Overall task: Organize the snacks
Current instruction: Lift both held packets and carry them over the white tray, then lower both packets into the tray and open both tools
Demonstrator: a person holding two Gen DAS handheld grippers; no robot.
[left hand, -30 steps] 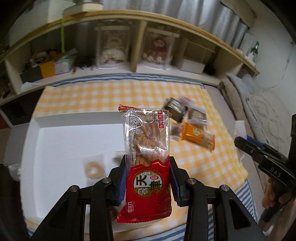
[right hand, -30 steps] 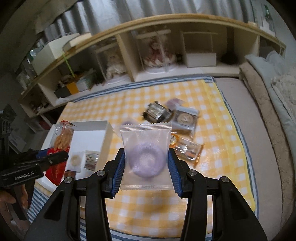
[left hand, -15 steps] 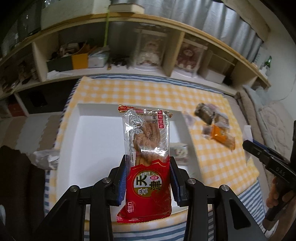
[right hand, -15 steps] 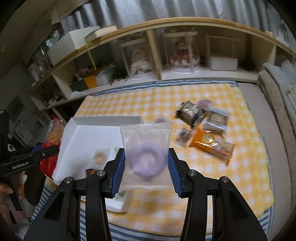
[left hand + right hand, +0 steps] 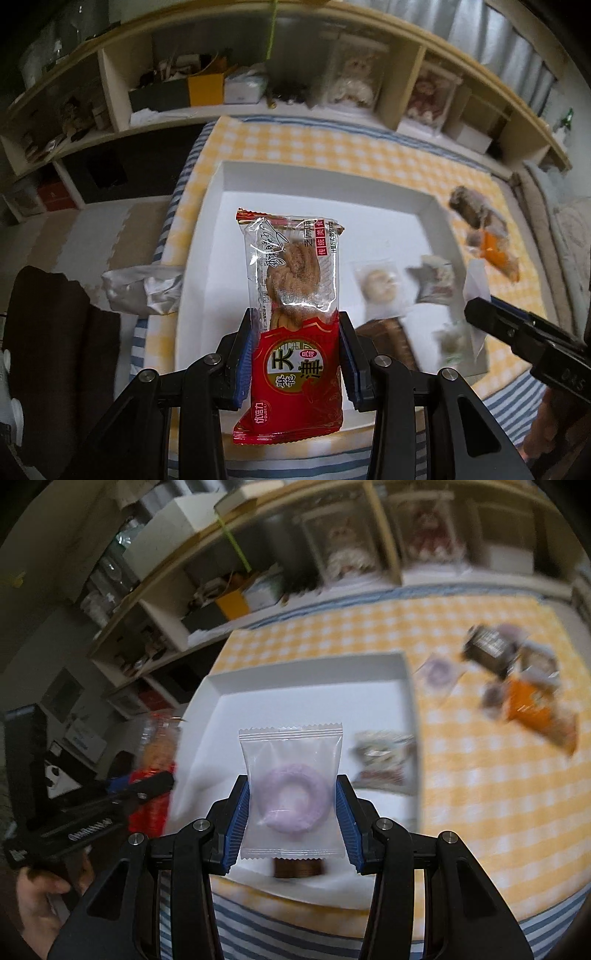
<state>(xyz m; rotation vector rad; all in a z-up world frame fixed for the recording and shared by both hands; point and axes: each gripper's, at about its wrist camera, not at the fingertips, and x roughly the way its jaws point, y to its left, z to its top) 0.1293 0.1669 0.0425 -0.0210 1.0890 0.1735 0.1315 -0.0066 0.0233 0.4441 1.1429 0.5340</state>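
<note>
My left gripper [image 5: 295, 354] is shut on a red-and-clear fried dough twist packet [image 5: 291, 280], held upright above the near left part of the white tray [image 5: 325, 177]. My right gripper [image 5: 291, 823] is shut on a clear packet with a purple ring snack [image 5: 291, 794], above the near edge of the same tray [image 5: 310, 668]. Inside the tray lie a round biscuit packet [image 5: 376, 284], a grey packet [image 5: 436, 284] and a brown packet [image 5: 391, 343]. Loose snacks [image 5: 517, 686] lie on the yellow checked cloth to the right.
A crumpled silver wrapper [image 5: 144, 288] lies left of the tray. Shelves [image 5: 258, 74] with boxes and dolls run along the back. The right gripper shows at the right edge of the left wrist view [image 5: 524, 332]. The cloth edge is near me.
Both grippers have swung left and over the tray with their packets still held. The loose snack pile has shifted toward the right of both views.
</note>
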